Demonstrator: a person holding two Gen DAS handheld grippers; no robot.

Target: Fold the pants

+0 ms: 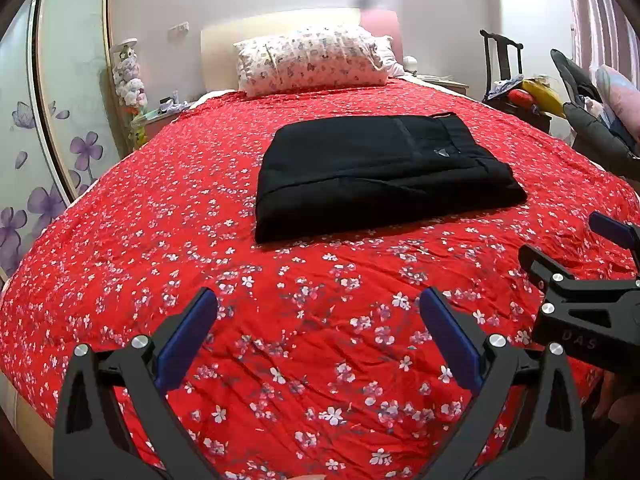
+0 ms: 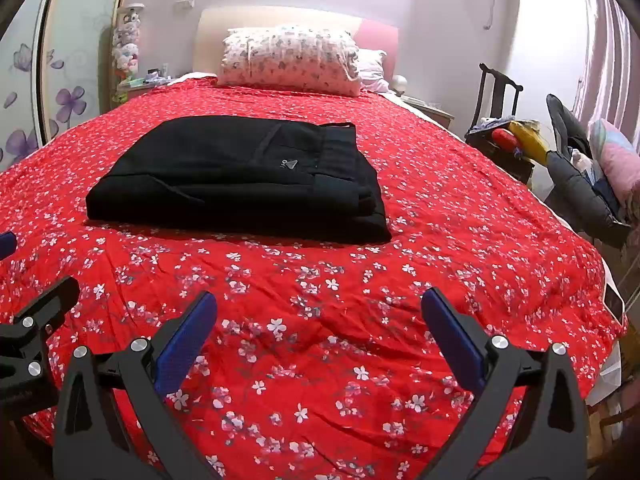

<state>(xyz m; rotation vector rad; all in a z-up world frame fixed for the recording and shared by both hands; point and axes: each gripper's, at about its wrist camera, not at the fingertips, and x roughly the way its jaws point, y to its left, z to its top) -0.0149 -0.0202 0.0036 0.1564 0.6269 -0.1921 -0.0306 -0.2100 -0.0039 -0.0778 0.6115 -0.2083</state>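
Note:
Black pants lie folded into a compact rectangle on the red flowered bedspread, waistband to the right with a small grey logo showing. The right wrist view has the same pants at centre left. My left gripper hovers open over bare bedspread, well short of the pants, nothing between its blue pads. My right gripper is open too, likewise held back from the pants and empty. In the left wrist view the right gripper appears at the right edge; the left gripper shows at the left edge of the right wrist view.
A flowered pillow leans on the headboard at the far end. A dark chair piled with clothes and toys stands right of the bed, with a grey seat nearer. A wardrobe with purple flowers runs along the left.

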